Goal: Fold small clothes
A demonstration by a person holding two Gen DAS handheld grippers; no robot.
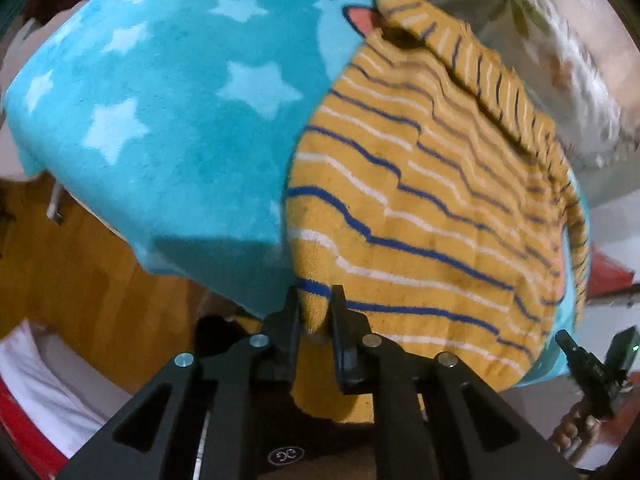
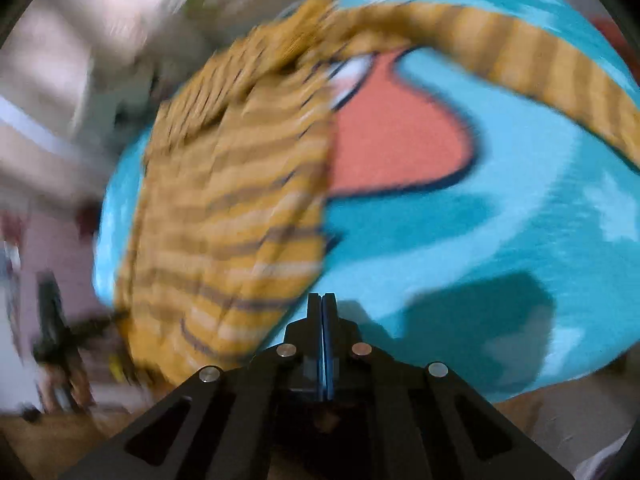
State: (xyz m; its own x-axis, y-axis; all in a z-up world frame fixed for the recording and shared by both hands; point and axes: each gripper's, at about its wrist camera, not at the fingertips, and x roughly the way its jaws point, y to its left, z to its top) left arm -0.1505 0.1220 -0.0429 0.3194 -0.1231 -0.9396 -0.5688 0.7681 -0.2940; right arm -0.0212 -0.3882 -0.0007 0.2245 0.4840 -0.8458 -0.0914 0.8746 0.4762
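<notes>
A small yellow garment [image 1: 420,200] with blue and white stripes lies on a turquoise star-print blanket [image 1: 180,120]. My left gripper [image 1: 316,308] is shut on the garment's near hem corner. One sleeve [image 1: 500,92] is folded over along the garment's far right side. In the blurred right wrist view the same garment [image 2: 232,208] lies left of centre, with a striped sleeve [image 2: 540,68] stretching to the right over the blanket [image 2: 480,220]. My right gripper [image 2: 322,300] is shut with nothing between its fingers, just right of the garment's near edge.
The blanket carries an orange-pink cartoon patch [image 2: 392,140]. A wooden floor [image 1: 80,272] shows below the blanket's left edge. The other gripper [image 1: 588,364] shows at the lower right of the left wrist view. White bedding [image 1: 44,384] lies at lower left.
</notes>
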